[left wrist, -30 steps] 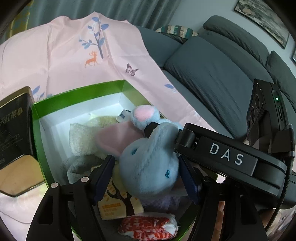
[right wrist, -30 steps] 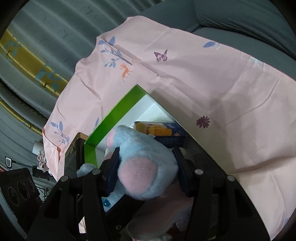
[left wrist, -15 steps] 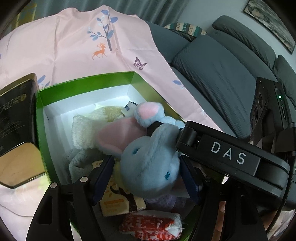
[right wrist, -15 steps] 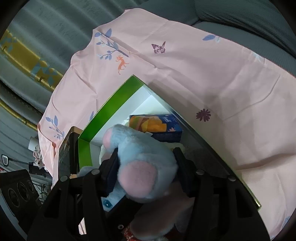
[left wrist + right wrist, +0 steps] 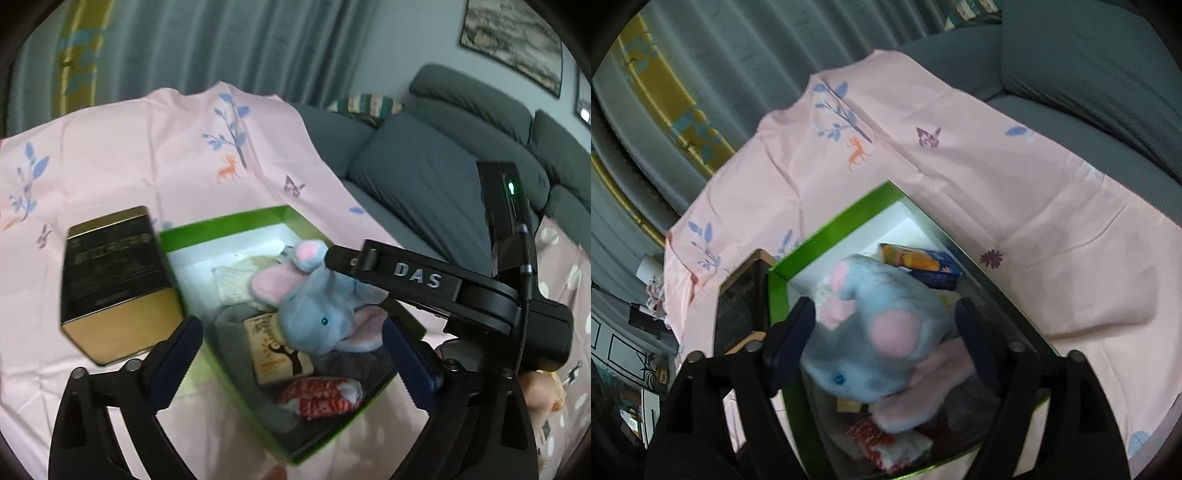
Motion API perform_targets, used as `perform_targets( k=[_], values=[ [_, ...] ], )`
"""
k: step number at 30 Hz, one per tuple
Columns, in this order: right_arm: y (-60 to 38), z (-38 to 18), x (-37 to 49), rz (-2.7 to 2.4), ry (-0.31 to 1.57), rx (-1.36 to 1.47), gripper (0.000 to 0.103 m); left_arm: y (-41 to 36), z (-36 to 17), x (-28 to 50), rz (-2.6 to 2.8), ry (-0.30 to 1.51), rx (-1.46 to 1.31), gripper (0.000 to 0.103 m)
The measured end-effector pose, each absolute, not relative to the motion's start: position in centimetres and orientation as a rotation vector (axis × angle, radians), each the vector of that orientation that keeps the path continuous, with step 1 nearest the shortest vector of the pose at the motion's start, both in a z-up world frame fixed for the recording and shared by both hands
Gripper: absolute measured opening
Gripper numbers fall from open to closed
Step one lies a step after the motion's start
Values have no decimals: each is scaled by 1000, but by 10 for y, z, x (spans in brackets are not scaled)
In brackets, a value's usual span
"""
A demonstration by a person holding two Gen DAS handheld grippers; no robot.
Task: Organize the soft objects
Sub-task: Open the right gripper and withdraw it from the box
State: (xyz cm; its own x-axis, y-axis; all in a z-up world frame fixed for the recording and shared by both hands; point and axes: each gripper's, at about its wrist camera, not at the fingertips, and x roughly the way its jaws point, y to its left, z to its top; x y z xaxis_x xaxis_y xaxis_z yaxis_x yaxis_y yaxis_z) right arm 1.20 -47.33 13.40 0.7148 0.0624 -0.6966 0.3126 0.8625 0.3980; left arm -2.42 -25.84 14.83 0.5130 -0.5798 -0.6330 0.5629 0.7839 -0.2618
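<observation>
A pink printed cloth (image 5: 155, 155) with blue trees, an orange deer and butterflies covers the surface, which stands in front of a grey sofa (image 5: 436, 177). Grey-green curtains (image 5: 221, 48) with a yellow band hang behind it, and a framed picture (image 5: 511, 38) hangs on the wall above the sofa. A striped cushion (image 5: 364, 105) lies on the sofa's arm.

Near the middle of the cloth stands a green box (image 5: 221, 225) with a white inside. The blue and pink plush elephant (image 5: 317, 314) lies in it, on top of a cream towel (image 5: 236, 280), a small carton (image 5: 277, 347) and a red-and-white pouch (image 5: 321, 398). A black and gold tin (image 5: 114, 280) touches the box's left wall.

The left gripper (image 5: 291, 354) is opening its jaws, well clear of the elephant. The right gripper (image 5: 886, 339) is opening its jaws too; the elephant sits between them, apparently loose.
</observation>
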Motion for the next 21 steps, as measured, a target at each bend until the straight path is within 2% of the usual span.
perform_targets(
  k=[11,21],
  values=[
    [-444,168,-22,-161,688,443,102,-221,171,-48,-667,715,-39,102],
    [-409,191,-43,-250,629,290,102,-198,182,-66,-586,662,-40,102]
  ],
)
